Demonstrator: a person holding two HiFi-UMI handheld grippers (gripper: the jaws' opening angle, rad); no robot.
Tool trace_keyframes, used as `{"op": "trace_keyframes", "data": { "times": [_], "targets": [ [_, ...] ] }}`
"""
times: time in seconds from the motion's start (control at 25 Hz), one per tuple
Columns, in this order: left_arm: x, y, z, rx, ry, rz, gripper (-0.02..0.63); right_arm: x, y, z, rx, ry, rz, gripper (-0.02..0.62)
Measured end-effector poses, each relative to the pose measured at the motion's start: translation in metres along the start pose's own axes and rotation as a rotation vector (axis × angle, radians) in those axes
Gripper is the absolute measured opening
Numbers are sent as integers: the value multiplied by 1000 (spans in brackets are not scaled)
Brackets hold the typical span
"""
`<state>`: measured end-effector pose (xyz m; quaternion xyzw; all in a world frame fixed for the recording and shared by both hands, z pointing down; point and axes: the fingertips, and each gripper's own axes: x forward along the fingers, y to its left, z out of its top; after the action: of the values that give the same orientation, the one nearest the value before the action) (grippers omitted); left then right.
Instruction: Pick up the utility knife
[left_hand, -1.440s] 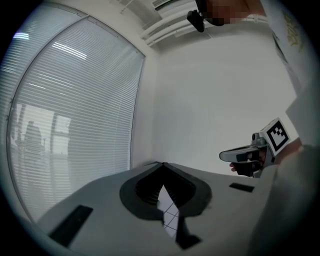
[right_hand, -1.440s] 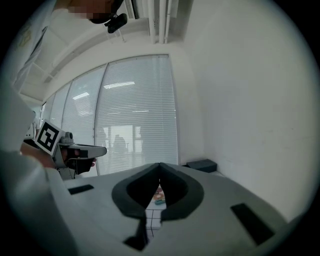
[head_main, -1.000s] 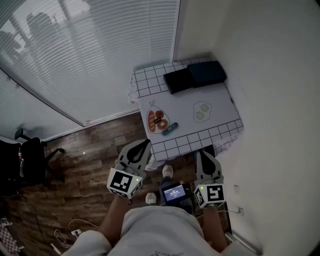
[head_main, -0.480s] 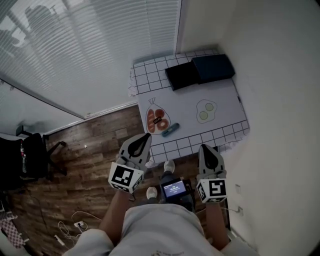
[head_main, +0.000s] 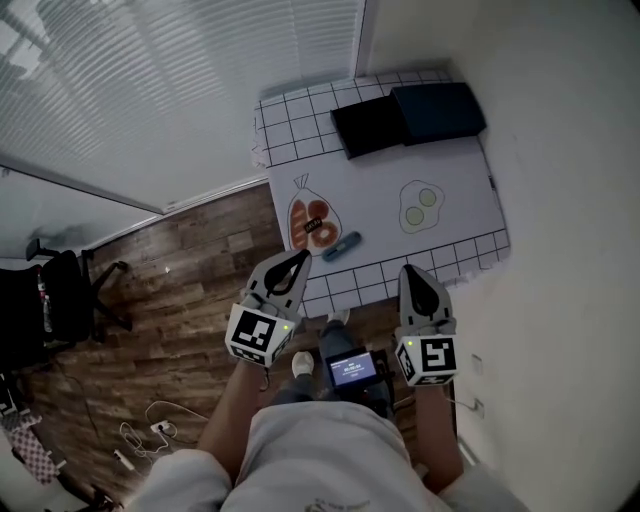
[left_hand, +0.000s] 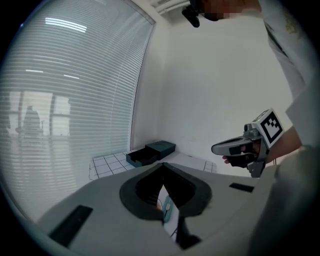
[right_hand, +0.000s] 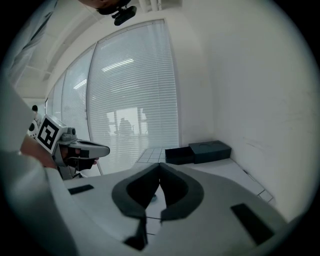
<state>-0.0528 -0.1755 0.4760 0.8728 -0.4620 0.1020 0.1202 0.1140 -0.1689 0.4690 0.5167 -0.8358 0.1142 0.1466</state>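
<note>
Closing in on the surface (head_main: 455, 225): left claw (head_main: 297, 262) and right claw (head_main: 413, 275) both brought forward and lower than a second ago, tips now about at its near edge. Jaws together on both, nothing clamped. Utility knife (head_main: 342, 245) lying flat near the front edge beside an orange packet (head_main: 312, 222), just ahead and to the right of the left claw, untouched. Means approach nearly done; still needs a claw opened before reaching over the knife, probably the left, as the nearer
</note>
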Motion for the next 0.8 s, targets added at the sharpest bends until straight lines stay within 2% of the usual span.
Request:
{"op": "trace_keyframes", "data": {
  "times": [0.12,0.52,0.8],
  "targets": [
    [9,4,-15,-39,15,-7,8,8,-3,-8,4,16,-1,8],
    [29,9,-50,-9,106,-9,8,23,-12,-41,5,79,1,6],
    [45,6,-76,-28,143,-55,8,39,-1,-61,19,109,38,6]
  ]
}}
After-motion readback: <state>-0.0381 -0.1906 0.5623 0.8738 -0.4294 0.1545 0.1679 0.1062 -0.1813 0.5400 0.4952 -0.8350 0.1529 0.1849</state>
